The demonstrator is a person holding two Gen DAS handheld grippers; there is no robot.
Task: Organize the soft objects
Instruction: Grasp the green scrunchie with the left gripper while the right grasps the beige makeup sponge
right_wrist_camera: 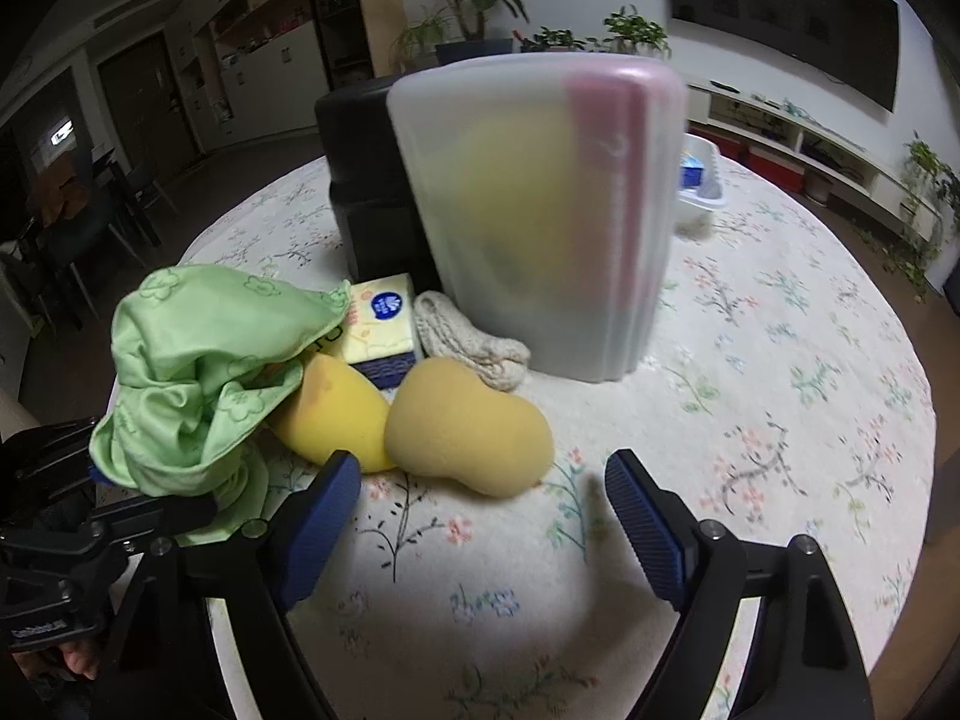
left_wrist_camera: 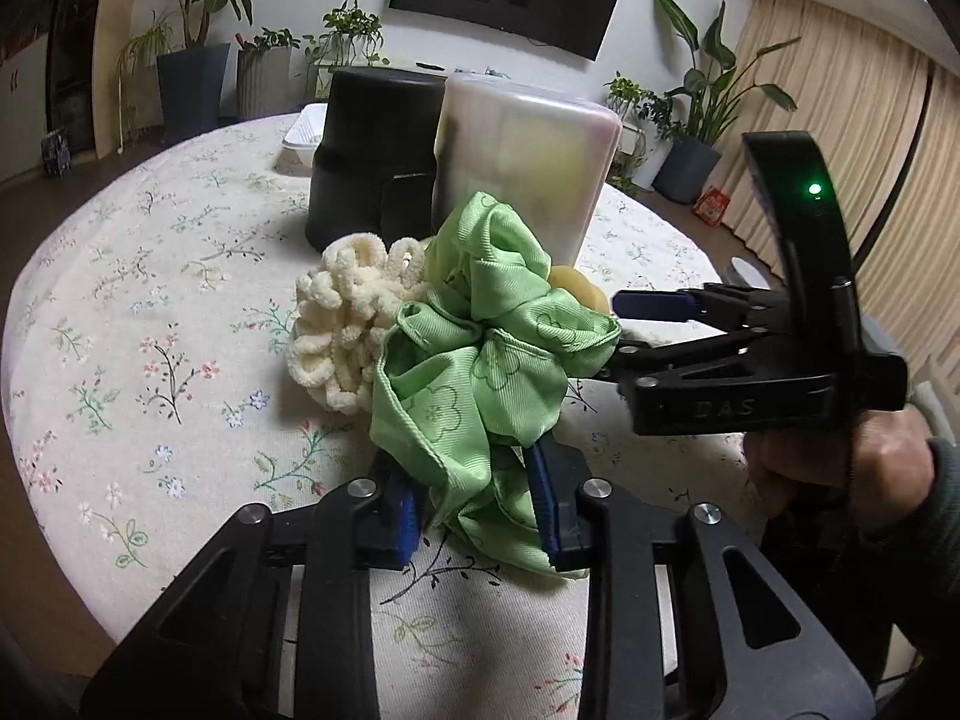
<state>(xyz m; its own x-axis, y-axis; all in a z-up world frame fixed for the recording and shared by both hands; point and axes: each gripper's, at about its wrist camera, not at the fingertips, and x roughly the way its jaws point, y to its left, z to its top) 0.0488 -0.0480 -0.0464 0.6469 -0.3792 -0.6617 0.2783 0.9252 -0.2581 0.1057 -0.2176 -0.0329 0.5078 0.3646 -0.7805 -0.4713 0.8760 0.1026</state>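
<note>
Pinching the green cloth [left_wrist_camera: 480, 354], your left hand-held gripper [left_wrist_camera: 480, 516] has it bunched between its pads above the desk [left_wrist_camera: 150, 312]; your right hand-held gripper [right_wrist_camera: 480, 516] stands wide, yellow sponge [right_wrist_camera: 468, 426] just ahead.

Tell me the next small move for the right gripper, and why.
Probably ease the right gripper forward around the nearer sponge: its jaws stand open just short of it, nothing between them, while the left gripper already pinches the green cloth.
</note>
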